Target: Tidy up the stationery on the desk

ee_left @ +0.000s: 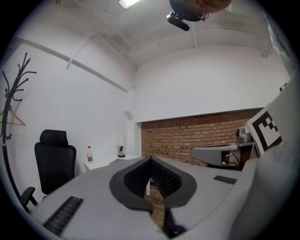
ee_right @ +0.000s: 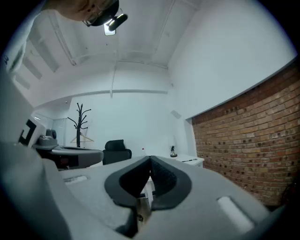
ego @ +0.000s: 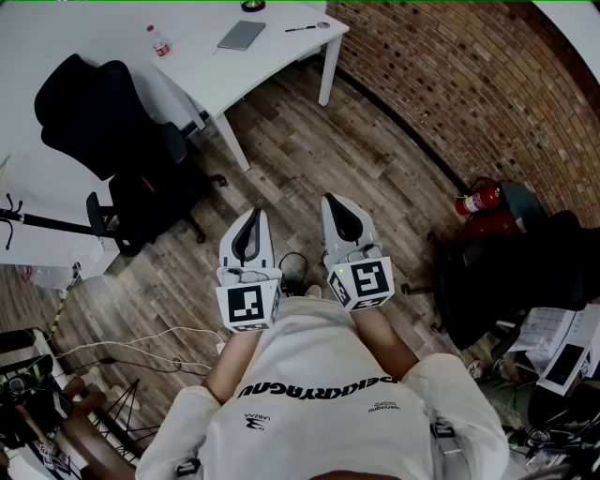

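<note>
Your left gripper (ee_left: 151,161) and right gripper (ee_right: 150,161) both have their jaws pressed together on nothing, held side by side close to your body. The stationery is well apart from you, on the white tabletop (ego: 253,70) across the wooden floor: a pen (ego: 302,28) near the corner by the brick wall (ego: 450,84), and a grey notebook (ego: 242,35) near it. Expect the pen to be light, stiff and quick to roll, so pinch it across the middle of its barrel. The notebook looks flat and thin, best taken by one edge. The floor ahead is open; keep off the black chair (ego: 94,112) at your left.
</note>
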A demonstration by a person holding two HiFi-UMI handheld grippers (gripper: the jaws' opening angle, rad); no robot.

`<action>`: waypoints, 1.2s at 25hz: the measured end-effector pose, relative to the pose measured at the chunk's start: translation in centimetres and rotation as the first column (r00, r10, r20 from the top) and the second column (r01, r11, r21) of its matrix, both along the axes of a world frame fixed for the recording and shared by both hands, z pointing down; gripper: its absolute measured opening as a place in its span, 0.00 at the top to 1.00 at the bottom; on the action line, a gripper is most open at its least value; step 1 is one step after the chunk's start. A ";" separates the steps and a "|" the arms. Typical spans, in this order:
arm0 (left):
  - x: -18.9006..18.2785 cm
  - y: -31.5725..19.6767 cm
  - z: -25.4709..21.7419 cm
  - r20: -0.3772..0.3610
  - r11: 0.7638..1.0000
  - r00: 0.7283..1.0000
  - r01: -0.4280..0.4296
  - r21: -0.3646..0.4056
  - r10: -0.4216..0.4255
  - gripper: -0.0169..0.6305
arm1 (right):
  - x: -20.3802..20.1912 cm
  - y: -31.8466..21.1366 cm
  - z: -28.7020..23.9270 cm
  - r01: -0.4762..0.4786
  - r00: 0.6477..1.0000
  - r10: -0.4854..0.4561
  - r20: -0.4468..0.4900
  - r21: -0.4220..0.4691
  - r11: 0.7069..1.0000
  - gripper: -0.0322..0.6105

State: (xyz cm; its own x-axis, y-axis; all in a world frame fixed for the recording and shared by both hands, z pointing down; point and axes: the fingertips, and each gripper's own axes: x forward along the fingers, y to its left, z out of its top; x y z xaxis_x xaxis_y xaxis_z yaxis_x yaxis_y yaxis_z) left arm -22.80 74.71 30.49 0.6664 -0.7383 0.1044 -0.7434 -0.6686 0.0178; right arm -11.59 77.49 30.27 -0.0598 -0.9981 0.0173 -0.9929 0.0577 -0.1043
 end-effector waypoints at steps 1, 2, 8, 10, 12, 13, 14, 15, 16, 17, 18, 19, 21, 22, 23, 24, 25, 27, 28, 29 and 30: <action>0.5 0.6 0.0 -0.003 1.000 1.000 0.005 0.003 -0.005 0.98 | 0.4 0.6 0.2 0.004 1.000 -0.004 0.001 0.000 1.000 0.95; 1.0 1.1 0.1 -0.004 1.000 1.000 0.009 0.005 -0.009 0.98 | 0.8 1.1 0.4 0.008 1.000 -0.008 0.003 -0.001 1.000 0.95; 3.4 2.5 1.3 0.030 1.000 1.000 -0.009 0.024 0.008 0.98 | 3.2 1.9 0.9 0.033 0.999 -0.034 0.043 0.016 0.999 0.95; 3.8 2.0 1.2 0.041 0.999 0.999 -0.002 0.052 0.000 0.98 | 3.8 1.7 0.7 0.032 0.999 -0.032 0.034 0.023 0.999 0.95; 4.4 1.2 1.5 0.047 0.999 0.999 0.002 0.052 -0.004 0.98 | 4.5 1.0 1.0 0.027 0.999 -0.027 0.023 0.019 0.999 0.95; 4.7 0.7 1.7 0.048 0.999 0.999 0.003 0.047 -0.005 0.98 | 4.8 0.4 1.3 0.028 0.999 -0.028 0.027 0.013 1.000 0.95; 5.0 0.0 2.0 0.049 0.999 0.999 0.003 0.039 -0.005 0.98 | 5.1 -0.2 1.6 0.030 0.999 -0.030 0.033 0.005 1.000 0.95; 5.4 -0.7 2.3 0.048 1.000 0.999 0.001 0.030 -0.003 0.98 | 5.4 -0.9 2.0 0.030 0.999 -0.030 0.037 -0.003 1.000 0.95; 5.8 -1.5 2.5 0.046 1.000 0.999 0.000 0.024 -0.001 0.98 | 5.8 -1.6 2.4 0.028 0.999 -0.028 0.040 -0.008 1.000 0.95; 6.2 -2.4 2.7 0.042 1.000 0.999 0.000 0.026 -0.001 0.98 | 6.3 -2.4 2.6 0.025 0.999 -0.024 0.040 -0.011 1.000 0.95; 6.7 -3.4 2.9 0.037 1.000 0.999 -0.001 0.030 0.000 0.98 | 6.8 -3.2 2.8 0.021 0.999 -0.021 0.040 -0.012 1.000 0.95; 7.2 -4.4 3.2 0.034 0.999 0.999 -0.002 0.032 0.001 0.98 | 7.4 -4.1 3.0 0.017 0.999 -0.017 0.038 -0.012 1.000 0.95; 8.2 -6.8 3.9 0.023 1.000 1.000 -0.005 0.021 0.005 0.98 | 8.5 -6.5 3.4 0.012 0.999 -0.012 0.036 -0.013 1.000 0.95; 8.8 -8.2 4.2 0.015 1.000 1.000 -0.006 0.011 0.006 0.98 | 9.0 -8.0 3.7 0.012 0.999 -0.012 0.034 -0.016 1.000 0.95; 9.3 -10.0 4.4 0.005 1.000 1.000 -0.006 0.004 0.006 0.98 | 9.5 -9.7 3.9 0.013 0.999 -0.012 0.030 -0.021 1.000 0.95; 9.8 -11.9 4.5 -0.004 1.000 1.000 -0.004 0.001 0.004 0.98 | 10.0 -11.5 4.1 0.014 1.000 -0.013 0.026 -0.028 1.000 0.95; 10.2 -13.9 4.6 -0.013 1.000 1.000 -0.002 -0.002 0.002 0.98 | 10.3 -13.4 4.1 0.014 1.000 -0.014 0.022 -0.036 0.999 0.95; 11.0 -18.1 4.2 -0.027 1.000 1.000 -0.003 -0.014 0.002 0.98 | 11.0 -17.5 4.0 0.015 1.000 -0.015 0.017 -0.049 0.999 0.95; 11.5 -20.5 3.9 -0.030 1.000 1.000 -0.003 -0.018 0.003 0.98 | 11.3 -19.8 3.7 0.015 1.000 -0.015 0.016 -0.053 0.998 0.95; 12.1 -23.1 3.6 -0.032 1.000 0.999 -0.004 -0.021 0.003 0.98 | 11.7 -22.2 3.4 0.015 1.000 -0.014 0.015 -0.056 0.998 0.95; 12.6 -25.6 3.3 -0.033 1.000 0.999 -0.008 -0.026 0.007 0.98 | 12.1 -24.6 3.0 0.015 1.000 -0.014 0.016 -0.060 0.998 0.95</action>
State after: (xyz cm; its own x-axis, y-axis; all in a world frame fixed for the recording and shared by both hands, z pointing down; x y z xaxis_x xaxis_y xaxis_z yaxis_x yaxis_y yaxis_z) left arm -10.15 49.12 33.81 0.6750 -0.7307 0.1017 -0.7374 -0.6728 0.0600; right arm 0.54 52.85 33.26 -0.0751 -0.9943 0.0760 -0.9902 0.0654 -0.1232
